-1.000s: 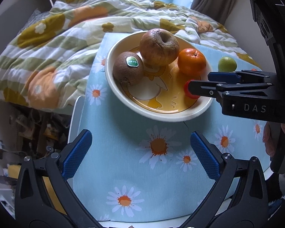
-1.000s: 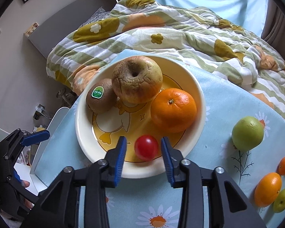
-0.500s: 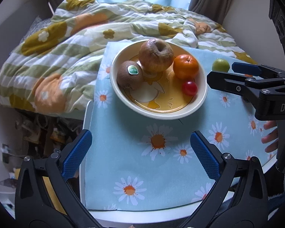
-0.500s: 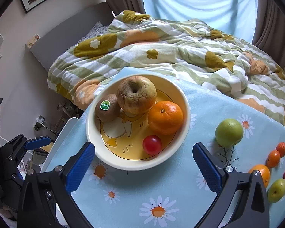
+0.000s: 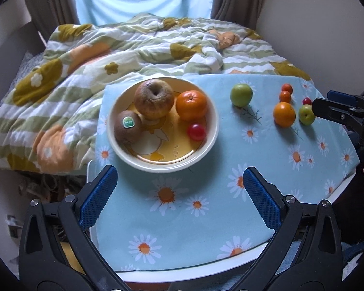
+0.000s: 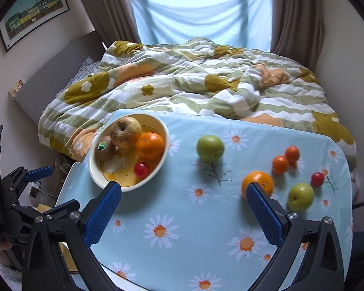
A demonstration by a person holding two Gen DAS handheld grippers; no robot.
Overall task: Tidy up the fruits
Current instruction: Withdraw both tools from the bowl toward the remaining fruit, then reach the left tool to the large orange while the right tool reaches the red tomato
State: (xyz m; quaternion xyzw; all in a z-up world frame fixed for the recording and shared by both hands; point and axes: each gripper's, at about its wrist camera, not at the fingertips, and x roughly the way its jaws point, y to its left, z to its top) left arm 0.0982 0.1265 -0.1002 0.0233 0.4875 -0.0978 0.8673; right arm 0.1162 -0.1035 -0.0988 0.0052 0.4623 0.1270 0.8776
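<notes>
Fruits are split between two places: the bowl [image 6: 165,131] ahead and left of the right gripper [image 6: 184,208] holds four, a cherry tomato [image 6: 141,169] among them, while six lie loose on the counter [image 6: 172,208]. Both grippers hang released and empty, the left gripper [image 5: 179,196] just short of the bowl. Judged step: choosing the next fruit. The orange [image 6: 257,184], touching the right jaw's tip in view, seems nearest; the jaws must straddle it before clenching.

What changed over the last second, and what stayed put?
The right gripper let go of the small red cherry tomato, opened wide and drew back from the cream duck-print bowl. The left gripper also backed away, open. The tomato stays in the bowl; other fruit unmoved.
</notes>
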